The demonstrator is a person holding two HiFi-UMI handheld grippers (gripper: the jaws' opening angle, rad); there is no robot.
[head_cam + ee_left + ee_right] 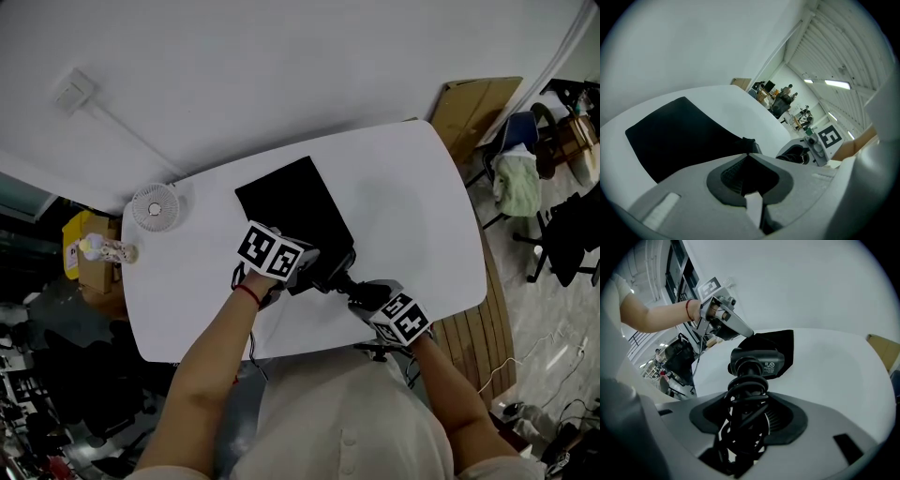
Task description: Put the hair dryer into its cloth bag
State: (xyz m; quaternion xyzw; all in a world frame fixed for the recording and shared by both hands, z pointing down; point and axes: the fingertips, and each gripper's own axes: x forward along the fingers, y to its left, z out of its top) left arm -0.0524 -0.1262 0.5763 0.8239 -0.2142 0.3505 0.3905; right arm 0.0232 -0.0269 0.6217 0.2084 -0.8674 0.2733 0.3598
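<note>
Cloth bag (679,136), pinched by left claw (747,155); hair dryer (757,361) in right claw (750,419)

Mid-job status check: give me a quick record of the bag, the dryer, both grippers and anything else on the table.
cloth bag: black, lying flat on the white table
left gripper: shut, pinching the cloth bag's near edge
right gripper: shut on the hair dryer's cord-wrapped handle
hair dryer: head at the bag's near edge, not inside yet
other: small white fan at the table's left end
</note>
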